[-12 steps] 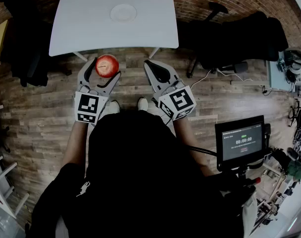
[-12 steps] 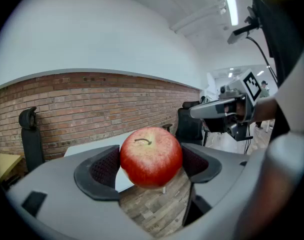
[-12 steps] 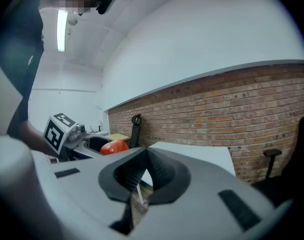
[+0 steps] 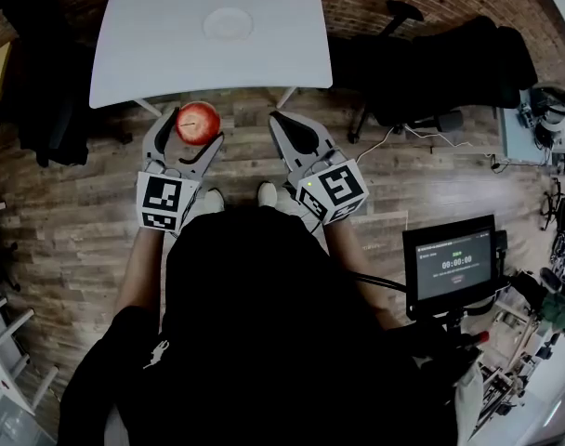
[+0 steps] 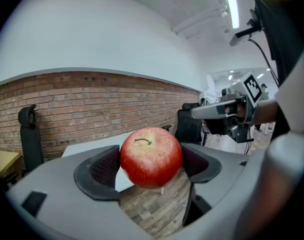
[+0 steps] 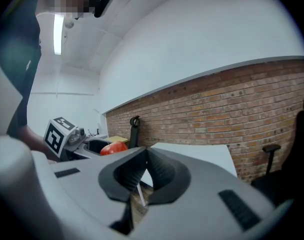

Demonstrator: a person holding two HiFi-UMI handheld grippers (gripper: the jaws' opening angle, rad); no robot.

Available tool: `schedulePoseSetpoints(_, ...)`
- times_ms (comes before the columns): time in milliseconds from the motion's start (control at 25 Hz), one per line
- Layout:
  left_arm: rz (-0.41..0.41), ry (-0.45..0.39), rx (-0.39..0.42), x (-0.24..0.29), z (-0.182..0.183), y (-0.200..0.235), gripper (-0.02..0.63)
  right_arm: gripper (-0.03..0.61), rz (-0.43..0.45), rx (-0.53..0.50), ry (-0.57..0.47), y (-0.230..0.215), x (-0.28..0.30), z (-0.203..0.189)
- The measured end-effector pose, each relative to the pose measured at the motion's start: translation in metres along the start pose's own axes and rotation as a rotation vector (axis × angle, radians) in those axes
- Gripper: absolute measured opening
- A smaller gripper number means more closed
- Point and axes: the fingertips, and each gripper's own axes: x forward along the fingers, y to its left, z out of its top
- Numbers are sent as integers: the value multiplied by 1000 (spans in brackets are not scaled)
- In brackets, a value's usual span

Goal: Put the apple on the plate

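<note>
left gripper (image 4: pixel 191 130) clamps apple (image 4: pixel 198 122) (plate (image 4: pixel 229 24) well apart).

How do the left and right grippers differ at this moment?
The left gripper is shut on the red apple; the right gripper holds nothing. The left gripper's jaws stand wide round the fruit; the right gripper's jaws are pressed together. Both point toward the white table, short of its edge.

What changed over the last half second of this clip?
The left tongs, shut on the apple, edged slightly nearer the white table. Nothing was taken hold of or let go. The right tongs stay shut and empty beside them, and the plate remains bare on the table.
</note>
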Motion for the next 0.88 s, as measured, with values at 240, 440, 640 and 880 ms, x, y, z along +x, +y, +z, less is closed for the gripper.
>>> schedulePoseSetpoints(240,-16,-4,-6,-14,-10,9,388,3,-16,11,-5,15,8,-1)
schedulePoseSetpoints(440,-13,-18,-7,-33,-24,26,388,3,-30,-12,11,39,17,-9)
schedulePoseSetpoints(640,-28,-15,2,-28,-20,29,388,3,-49,-5,12,35,17,-5)
schedulePoseSetpoints(880,-46,-5,10,-29,-18,39,388,3,-68,1,17,39,26,-1)
